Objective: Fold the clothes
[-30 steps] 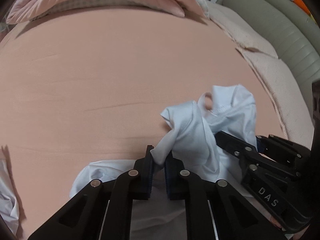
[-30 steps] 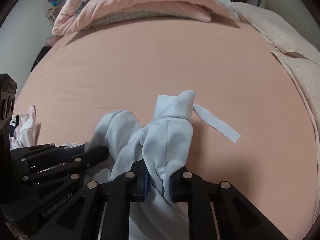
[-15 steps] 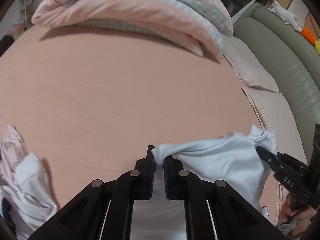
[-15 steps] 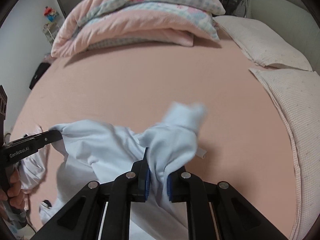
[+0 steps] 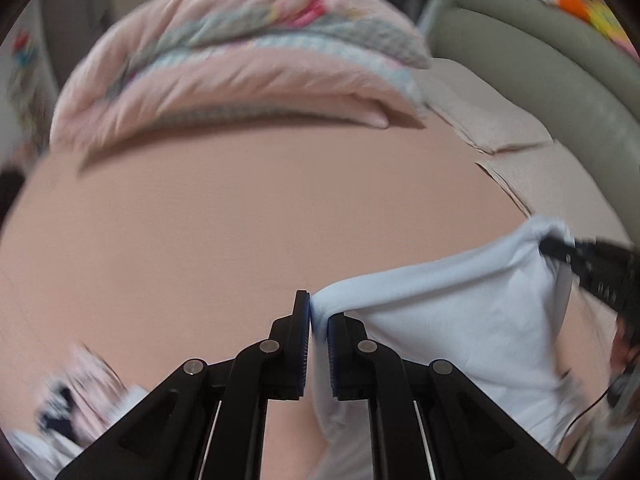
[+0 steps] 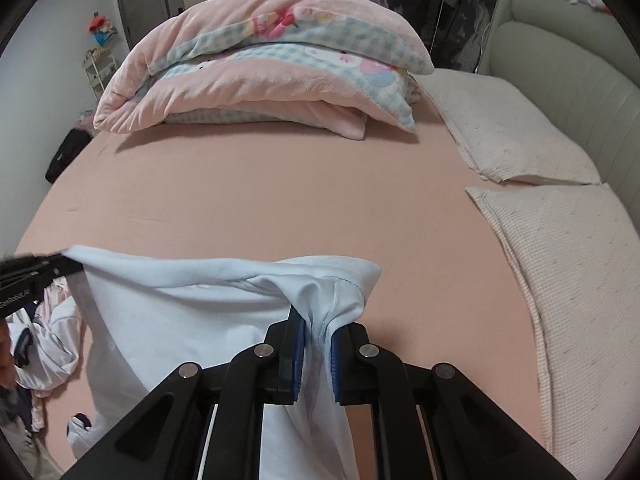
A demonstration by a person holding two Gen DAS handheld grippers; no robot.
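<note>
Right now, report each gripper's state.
Left gripper: shut on the light blue garment.
Right gripper: shut on the same garment's other end.

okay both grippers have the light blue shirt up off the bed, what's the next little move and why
Probably lower both together onto the pink sheet ahead. The left gripper and right gripper each pinch a top corner of the light blue shirt; its edge is stretched between them and the body hangs free, so it should lie flat for folding.
</note>
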